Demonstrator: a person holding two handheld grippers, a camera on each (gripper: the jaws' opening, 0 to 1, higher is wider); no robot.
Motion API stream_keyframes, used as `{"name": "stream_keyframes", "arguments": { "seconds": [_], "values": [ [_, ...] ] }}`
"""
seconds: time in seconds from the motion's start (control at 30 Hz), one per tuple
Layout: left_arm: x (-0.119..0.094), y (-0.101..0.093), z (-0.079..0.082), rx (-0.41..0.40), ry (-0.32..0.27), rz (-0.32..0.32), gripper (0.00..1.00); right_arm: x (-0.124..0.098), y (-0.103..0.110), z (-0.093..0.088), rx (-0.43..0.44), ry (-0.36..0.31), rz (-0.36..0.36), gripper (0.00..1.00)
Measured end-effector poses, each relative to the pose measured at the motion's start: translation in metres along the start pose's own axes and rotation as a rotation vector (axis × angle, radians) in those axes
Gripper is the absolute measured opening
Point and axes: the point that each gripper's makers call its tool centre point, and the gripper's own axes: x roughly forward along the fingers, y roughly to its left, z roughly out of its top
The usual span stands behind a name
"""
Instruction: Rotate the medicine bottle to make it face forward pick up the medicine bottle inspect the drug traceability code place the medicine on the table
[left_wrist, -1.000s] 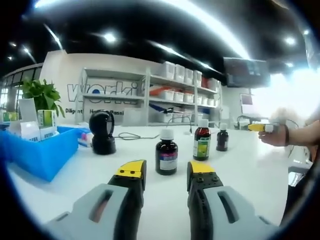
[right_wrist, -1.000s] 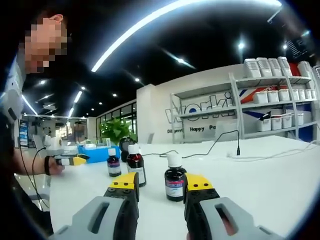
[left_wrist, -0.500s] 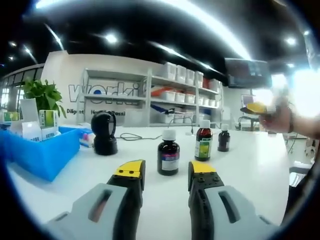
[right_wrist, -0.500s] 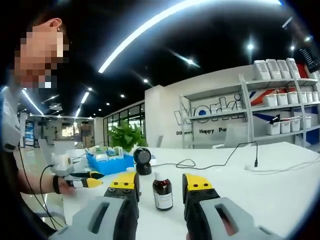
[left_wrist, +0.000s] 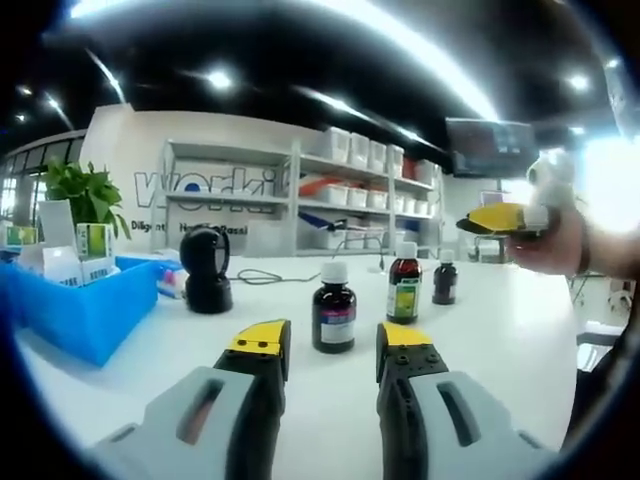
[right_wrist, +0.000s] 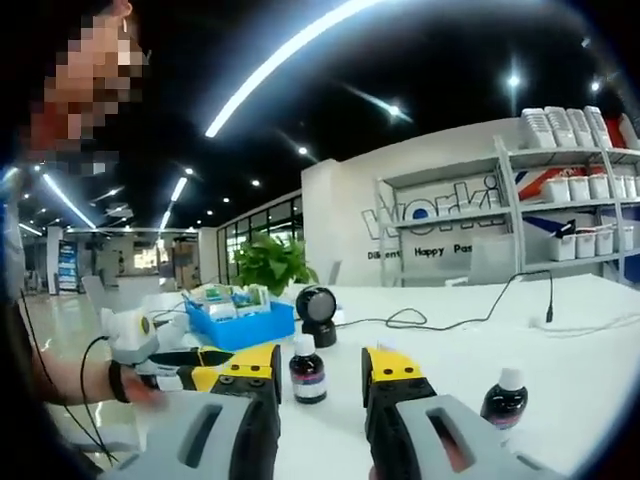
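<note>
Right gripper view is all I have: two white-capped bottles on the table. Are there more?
Observer: Yes. The left gripper view shows three upright: the nearest bottle with a pinkish label, the green-label bottle, then the small dark bottle.
Operator: Is the left gripper on any of them?
Observer: No. The left gripper has its jaws open, and the nearest bottle stands beyond the tips, untouched.
Operator: How does my right gripper look from outside?
Observer: The right gripper is held in a hand above the table, off to the right of the bottles, touching none.
</note>
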Motion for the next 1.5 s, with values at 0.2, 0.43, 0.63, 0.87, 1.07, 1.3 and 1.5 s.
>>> {"name": "stream_keyframes", "arguments": {
  "seconds": [0.2,0.43,0.63,0.87,1.07,1.3,1.5],
  "values": [
    [-0.001,0.002,-0.001,-0.002,0.006,-0.001,0.28,0.02,0.008,-0.014,0.012,0.031,-0.029,0.29],
    [-0.001,0.007,0.0,-0.056,0.022,-0.005,0.28,0.037,0.017,-0.023,0.012,0.052,-0.061,0.29],
    [-0.006,0.002,0.001,0.003,0.04,-0.049,0.29,0.052,0.027,-0.027,-0.014,0.069,-0.081,0.29],
    [-0.02,0.018,-0.002,0.011,0.049,-0.089,0.29,0.066,0.029,-0.034,-0.029,0.08,-0.12,0.3],
    [-0.024,0.023,0.0,0.001,0.027,-0.103,0.29,0.076,0.031,-0.04,-0.043,0.093,-0.145,0.3],
    [-0.024,0.017,-0.002,-0.015,0.024,-0.122,0.29,0.089,0.027,-0.058,-0.052,0.127,-0.218,0.32],
    [-0.026,0.014,0.001,0.007,0.01,-0.127,0.28,0.102,0.022,-0.07,-0.031,0.118,-0.307,0.31]
  ]
}}
